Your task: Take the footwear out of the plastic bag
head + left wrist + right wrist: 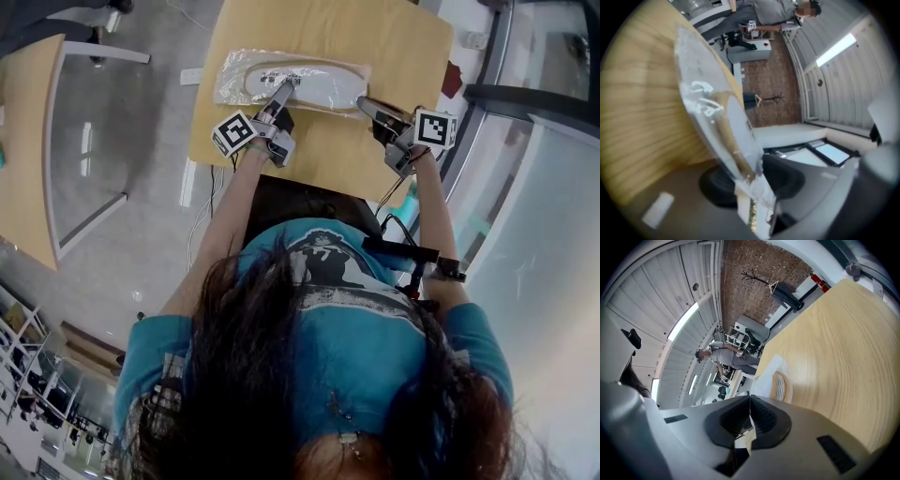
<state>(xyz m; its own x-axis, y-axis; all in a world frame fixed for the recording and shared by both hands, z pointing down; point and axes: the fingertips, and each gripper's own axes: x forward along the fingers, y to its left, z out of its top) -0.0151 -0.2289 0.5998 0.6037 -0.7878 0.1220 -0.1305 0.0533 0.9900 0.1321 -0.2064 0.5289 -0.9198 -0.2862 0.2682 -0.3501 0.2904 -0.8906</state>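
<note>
A clear plastic bag (pixel 234 80) lies across the wooden table (pixel 328 28) with a white slipper (pixel 319 84) with a tan rim inside it. My left gripper (pixel 284 89) comes onto the bag's near edge around its middle. In the left gripper view the bag (pixel 701 93) and the slipper's rim (pixel 733 122) run down between the jaws of the left gripper (pixel 750 180), which press on the film. My right gripper (pixel 364 103) sits at the bag's right end. Its jaws (pixel 750 401) are together on a scrap of film, and the bag (pixel 766 369) and slipper (pixel 780 386) stretch away ahead.
The table's near edge (pixel 309 183) lies just below both grippers. A second wooden table (pixel 28 141) stands at the left and a glass partition (pixel 525 187) at the right. A person (pixel 724 357) stands far back in the room.
</note>
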